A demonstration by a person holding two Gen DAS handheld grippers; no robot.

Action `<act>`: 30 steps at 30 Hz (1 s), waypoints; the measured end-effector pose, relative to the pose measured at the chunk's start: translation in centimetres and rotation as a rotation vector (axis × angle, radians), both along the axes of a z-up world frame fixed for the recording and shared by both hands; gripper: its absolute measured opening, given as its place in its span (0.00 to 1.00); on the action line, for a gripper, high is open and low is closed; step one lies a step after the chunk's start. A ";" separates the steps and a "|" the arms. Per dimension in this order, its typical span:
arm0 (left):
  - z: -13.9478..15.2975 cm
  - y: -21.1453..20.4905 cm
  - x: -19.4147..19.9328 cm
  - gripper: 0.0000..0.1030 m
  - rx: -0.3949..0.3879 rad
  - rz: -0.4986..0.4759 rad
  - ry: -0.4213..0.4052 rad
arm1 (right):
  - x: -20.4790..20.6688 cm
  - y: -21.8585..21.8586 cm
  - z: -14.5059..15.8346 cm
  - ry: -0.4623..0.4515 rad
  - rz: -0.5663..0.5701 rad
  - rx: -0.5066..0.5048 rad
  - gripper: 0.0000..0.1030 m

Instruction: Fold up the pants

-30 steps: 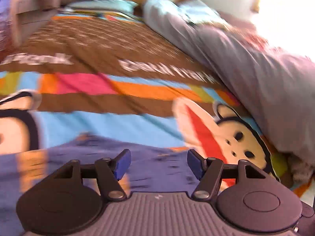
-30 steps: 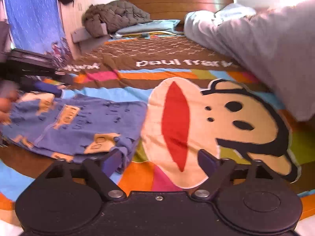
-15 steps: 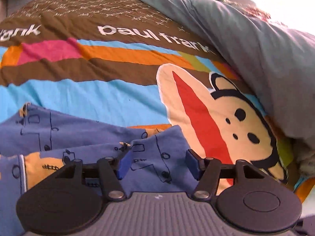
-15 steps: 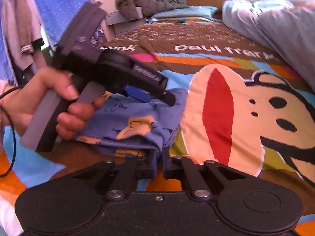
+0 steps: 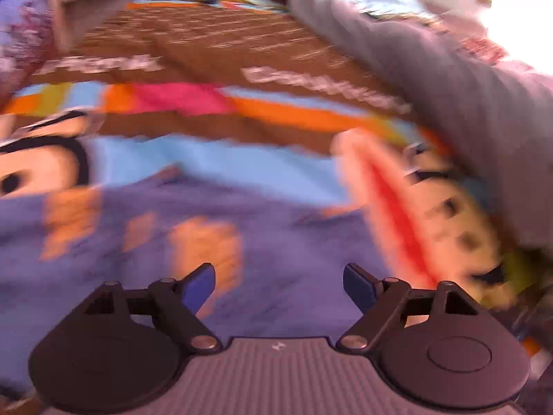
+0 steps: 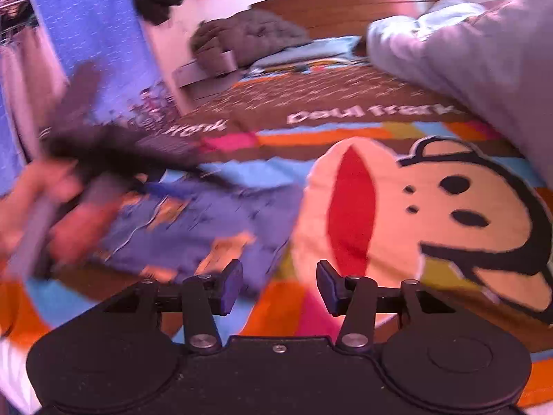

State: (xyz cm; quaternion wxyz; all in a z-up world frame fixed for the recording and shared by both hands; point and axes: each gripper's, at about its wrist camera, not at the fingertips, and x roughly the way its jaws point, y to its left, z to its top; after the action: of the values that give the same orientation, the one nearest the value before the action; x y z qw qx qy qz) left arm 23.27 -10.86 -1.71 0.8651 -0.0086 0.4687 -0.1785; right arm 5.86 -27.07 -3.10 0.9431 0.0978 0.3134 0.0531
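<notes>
Item: pants (image 6: pixel 193 231), blue-violet cloth printed with orange patches and dark line drawings, lying partly folded and rumpled on the bed (image 6: pixel 345 131), on the light-blue band of the bedspread just left of the large cartoon monkey face (image 6: pixel 414 214); in the left wrist view the same cloth fills the lower centre, heavily blurred. Bedspread: brown band with white lettering, then stripes of pink, orange and blue. Left claw (image 5: pixel 279 285): blue-padded fingers standing wide apart, jaws opening, nothing pressed between the pads; the pants lie beneath and beyond the fingertips, and whether the tips touch the cloth cannot be told through the blur. In the right wrist view this tool appears as a dark blurred shape over the far edge of the pants, gripped by a person's hand (image 6: pixel 38 207) at the left margin. Right claw (image 6: pixel 279 285): fingers parted to a moderate gap, jaws opening, no cloth between the pads; the near right corner of the pants lies just beyond its left finger. Also present: grey duvet (image 6: pixel 484 62) heaped along the right side of the bed, wooden headboard (image 6: pixel 345 3), dark quilted bundle (image 6: pixel 242 38) at the head end, blue curtain (image 6: pixel 86 34) at left.
</notes>
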 end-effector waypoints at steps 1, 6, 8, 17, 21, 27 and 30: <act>-0.7 1.6 -0.7 0.83 0.054 0.012 0.007 | 0.6 0.4 0.3 -0.010 -0.019 -0.027 0.48; -2.5 8.5 -3.1 0.90 0.112 0.026 -0.049 | 5.1 3.7 -0.5 0.100 -0.024 -0.117 0.65; -2.5 11.3 -4.1 0.90 -0.024 0.008 -0.077 | 6.2 4.9 -2.2 0.213 -0.031 -0.260 0.67; -3.1 12.2 -3.9 0.95 -0.055 -0.016 -0.077 | 7.4 7.4 2.0 0.110 -0.104 -0.365 0.88; -3.2 11.4 -4.2 0.98 -0.008 -0.046 -0.078 | 12.7 9.6 -0.2 0.224 0.016 -0.327 0.85; -3.3 11.1 -4.1 0.99 0.007 -0.065 -0.070 | 14.8 4.1 2.3 0.349 -0.092 -0.214 0.89; -3.4 11.0 -4.2 0.99 0.018 -0.069 -0.072 | 15.7 4.0 4.8 0.276 -0.082 -0.238 0.97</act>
State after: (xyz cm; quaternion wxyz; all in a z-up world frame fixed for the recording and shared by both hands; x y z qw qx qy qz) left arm 19.10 0.12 -5.07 0.8749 0.0220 0.4388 -0.2040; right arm 21.53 -23.09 1.72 0.8974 0.0049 0.4397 -0.0369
